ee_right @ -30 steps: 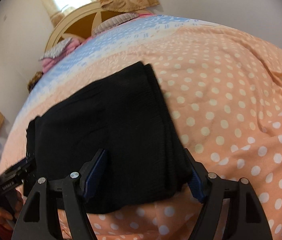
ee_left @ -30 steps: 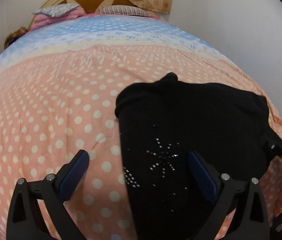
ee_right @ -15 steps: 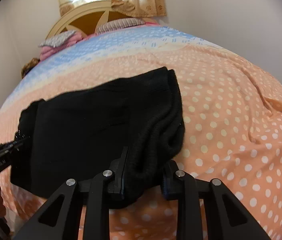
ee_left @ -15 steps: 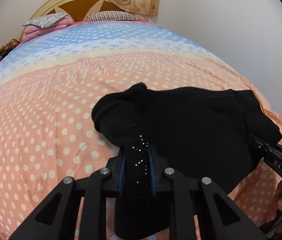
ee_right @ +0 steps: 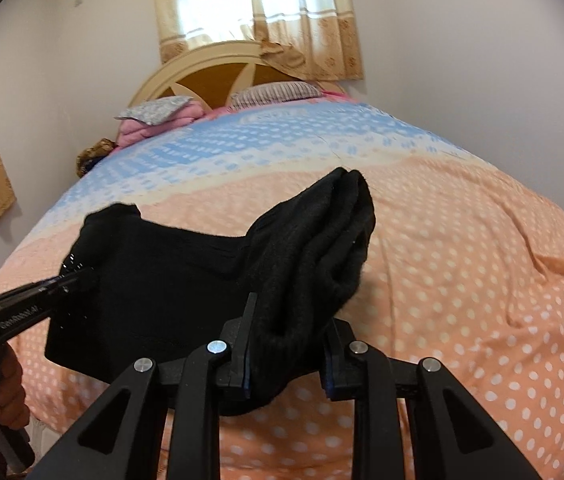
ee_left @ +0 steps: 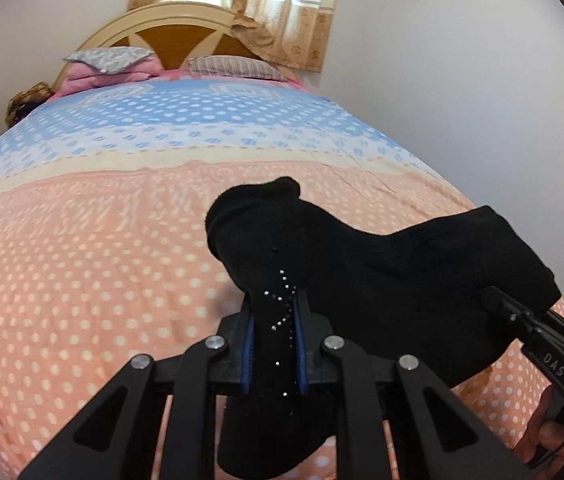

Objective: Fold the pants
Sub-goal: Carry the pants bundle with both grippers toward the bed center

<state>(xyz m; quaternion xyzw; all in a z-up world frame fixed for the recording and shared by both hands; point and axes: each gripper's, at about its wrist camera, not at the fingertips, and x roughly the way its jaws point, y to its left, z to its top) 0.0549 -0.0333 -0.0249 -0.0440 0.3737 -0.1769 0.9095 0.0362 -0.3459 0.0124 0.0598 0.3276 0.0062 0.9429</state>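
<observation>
Dotted pink and blue bedding is covering the bed [ee_left: 81, 264], with pillows [ee_left: 237, 67] lying by the headboard. Black pants [ee_left: 382, 276] are sitting near the bed's front edge, bunched up. Left gripper [ee_left: 273, 344] is squeezing the sparkly end of the pants. Right gripper [ee_right: 286, 356] is squeezing the other end, and the cloth is hanging between them.

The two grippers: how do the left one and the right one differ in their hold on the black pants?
The left gripper pinches a thin, flat edge with small studs; the right gripper clamps a thick bunched fold. The left jaws stand almost together; the right jaws stand wider apart. Both have just closed on the black pants and hold their near side above the dotted bedspread.
</observation>
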